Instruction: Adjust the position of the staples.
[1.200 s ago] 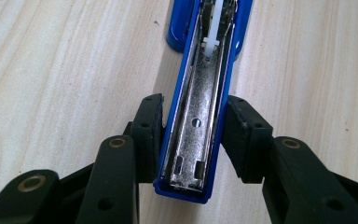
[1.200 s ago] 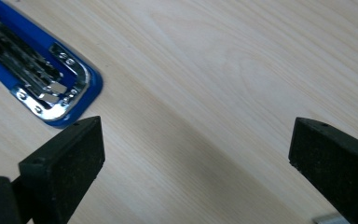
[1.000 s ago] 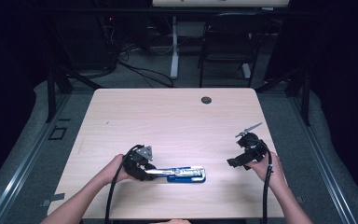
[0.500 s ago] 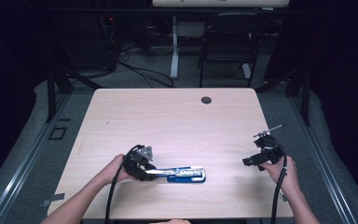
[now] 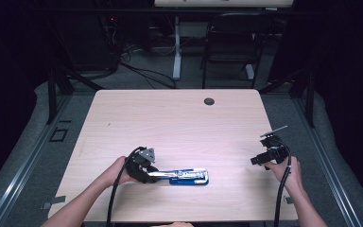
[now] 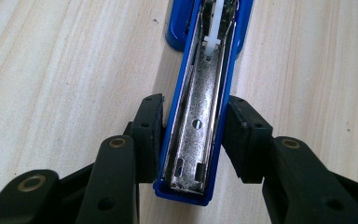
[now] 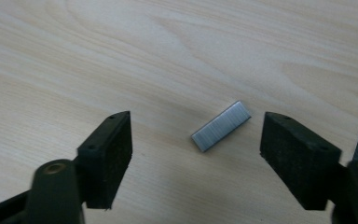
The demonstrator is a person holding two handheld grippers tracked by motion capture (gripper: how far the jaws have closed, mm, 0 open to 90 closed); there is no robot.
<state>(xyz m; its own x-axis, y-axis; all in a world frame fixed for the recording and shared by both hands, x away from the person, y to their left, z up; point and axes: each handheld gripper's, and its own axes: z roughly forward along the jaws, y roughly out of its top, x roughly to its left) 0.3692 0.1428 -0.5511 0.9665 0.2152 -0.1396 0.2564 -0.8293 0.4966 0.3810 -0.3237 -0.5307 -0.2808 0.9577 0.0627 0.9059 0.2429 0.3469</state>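
Straddling a small strip of staples (image 7: 221,126), the right gripper (image 7: 196,154) has its pads standing wide on either side of it, touching nothing; its jaws have just been closing, with the strip between them but not yet gripped. In the right gripper view the strip lies flat on the wooden table (image 7: 168,46), nearer the right-hand pad (image 7: 298,158) than the left-hand one, its long axis running diagonally, so a squeeze would likely catch it on its ends or corners, not across its flat sides; a small twist of the wrist looks called for first. The left gripper (image 6: 193,135) is clamped on a blue stapler (image 6: 200,116), one pad on each side wall near its rear end. The left gripper view shows the stapler flipped open with its bare metal staple channel facing up. From the high view the stapler (image 5: 184,176) lies well to the left of the right gripper (image 5: 264,158), long axis pointing roughly toward it, near the table's front edge, the staples too small to make out there.
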